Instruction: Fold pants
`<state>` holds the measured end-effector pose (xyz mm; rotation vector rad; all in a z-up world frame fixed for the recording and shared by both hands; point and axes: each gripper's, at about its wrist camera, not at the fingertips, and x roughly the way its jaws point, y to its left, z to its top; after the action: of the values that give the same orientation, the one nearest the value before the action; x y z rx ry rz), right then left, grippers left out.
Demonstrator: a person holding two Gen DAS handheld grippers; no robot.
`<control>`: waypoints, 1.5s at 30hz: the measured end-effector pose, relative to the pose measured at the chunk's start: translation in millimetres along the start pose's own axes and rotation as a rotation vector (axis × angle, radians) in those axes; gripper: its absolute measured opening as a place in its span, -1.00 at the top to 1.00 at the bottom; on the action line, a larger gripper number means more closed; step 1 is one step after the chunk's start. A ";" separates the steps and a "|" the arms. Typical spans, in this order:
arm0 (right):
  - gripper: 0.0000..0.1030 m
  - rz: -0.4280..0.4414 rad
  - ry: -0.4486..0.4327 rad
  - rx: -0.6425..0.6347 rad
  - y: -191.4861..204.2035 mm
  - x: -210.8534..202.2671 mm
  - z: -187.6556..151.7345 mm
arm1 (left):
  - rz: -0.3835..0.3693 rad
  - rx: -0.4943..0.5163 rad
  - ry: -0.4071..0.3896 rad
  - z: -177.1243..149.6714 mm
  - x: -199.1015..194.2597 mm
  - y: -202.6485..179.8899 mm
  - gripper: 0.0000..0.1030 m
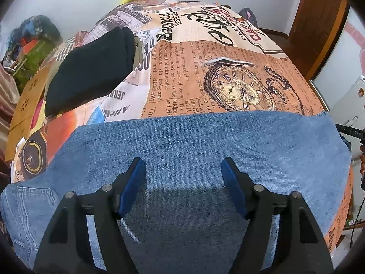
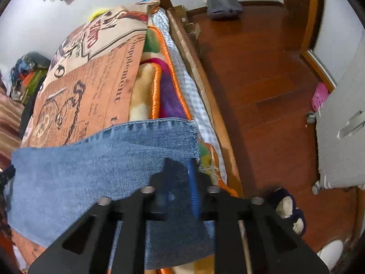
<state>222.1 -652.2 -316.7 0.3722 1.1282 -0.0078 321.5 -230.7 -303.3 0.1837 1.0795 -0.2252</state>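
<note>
Blue denim pants [image 1: 182, 141] lie flat across the near part of a bed, a back pocket at the lower left of the left wrist view. My left gripper [image 1: 182, 161] hovers over the middle of the denim, open, its blue pads [image 1: 136, 182] wide apart with nothing pinched. In the right wrist view the pants' hemmed leg end [image 2: 91, 164] reaches the bed's right edge. My right gripper [image 2: 180, 162] sits at that frayed corner, its fingers drawn close together with denim between them, shut on the cloth; the picture is blurred there.
A newspaper-print bedspread [image 1: 228, 68] covers the bed, with a folded black garment [image 1: 91, 68] at the far left. A colourful blanket [image 2: 159, 86] and a wooden bed rail [image 2: 216, 118] run along the right edge. The wooden floor [image 2: 262, 91] holds a grey bag [image 2: 222, 2], a pink shoe [image 2: 319, 96] and a slipper [image 2: 287, 210].
</note>
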 end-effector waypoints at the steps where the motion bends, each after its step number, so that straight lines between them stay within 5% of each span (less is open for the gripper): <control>1: 0.85 -0.009 -0.007 -0.012 2.8 -1.0 -0.9 | 0.002 0.001 -0.003 -0.8 -0.4 -0.1 -0.36; 9: 0.88 -0.036 -0.052 -0.037 10.1 -21.7 3.3 | 0.004 0.030 0.017 3.9 -7.9 -7.3 -0.36; 12: 0.58 -0.054 -0.064 -0.022 5.5 -31.8 5.6 | -0.018 0.098 -0.017 16.0 -22.8 -26.3 -0.36; 14: 0.17 -0.078 -0.085 -0.019 4.8 -38.1 3.6 | -0.041 0.174 -0.049 32.0 -32.7 -50.1 -0.36; 15: 0.13 -0.087 -0.099 -0.017 3.8 -41.7 1.8 | -0.053 0.203 -0.056 39.4 -34.7 -61.3 -0.36; 23: 0.12 -0.128 -0.118 0.007 -1.8 -49.4 -12.6 | -0.216 0.432 -0.004 82.3 -7.5 -178.5 -0.37; 28: 0.12 -0.142 -0.133 0.036 -9.6 -52.3 -25.7 | -0.350 0.509 0.099 79.7 30.1 -245.5 -0.37; 32: 0.11 -0.126 -0.135 0.069 -17.4 -52.3 -34.5 | -0.367 0.586 0.135 77.0 62.2 -288.3 -0.36; 37: -0.05 -0.107 -0.137 0.099 -24.5 -45.0 -38.2 | -0.418 0.598 0.211 71.2 86.9 -300.9 -0.06; 45: -0.05 -0.039 -0.124 0.071 -21.9 -22.5 -6.6 | -0.438 0.630 0.184 58.8 76.6 -298.0 0.37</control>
<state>202.4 -674.9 -305.6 0.4078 1.0142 -0.1040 325.5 -539.5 -355.6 0.5393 1.1971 -0.9595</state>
